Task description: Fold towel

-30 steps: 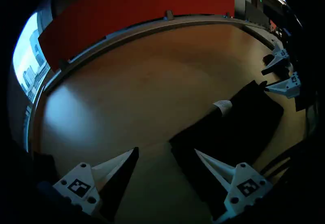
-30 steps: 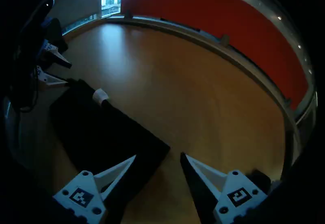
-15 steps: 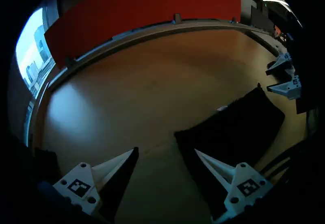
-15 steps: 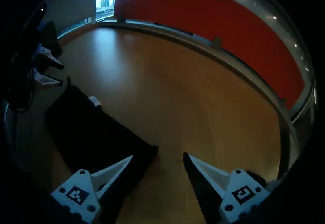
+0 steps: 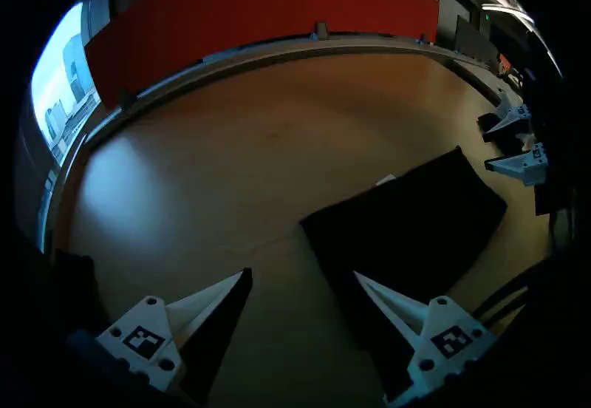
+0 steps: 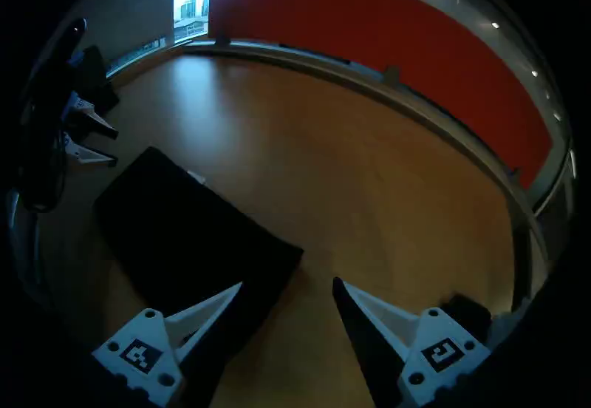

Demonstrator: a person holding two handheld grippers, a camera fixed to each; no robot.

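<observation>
A dark folded towel [image 5: 410, 227] lies flat on the wooden table, a small white tag peeking out at its far edge [image 5: 385, 179]. In the left gripper view my left gripper [image 5: 303, 286] stands open over the table, its right finger above the towel's near corner. My right gripper [image 6: 288, 293] is open too, its left finger over the towel [image 6: 192, 234]. Across the towel each view shows the other gripper: the right gripper [image 5: 506, 145] at the far right edge, the left gripper [image 6: 92, 138] at the far left edge. Nothing is held between either pair of fingers.
The wooden table [image 5: 244, 149] stretches wide beyond the towel. A red partition [image 5: 258, 9] runs along its far edge on a grey rail. A bright window [image 5: 55, 97] lies to the left. Dark cables and gear sit by the table's edges [image 6: 44, 157].
The towel has settled flat with its far edge folded over, so the white tag is now mostly tucked under. Both grippers stay open and have shifted slightly.
</observation>
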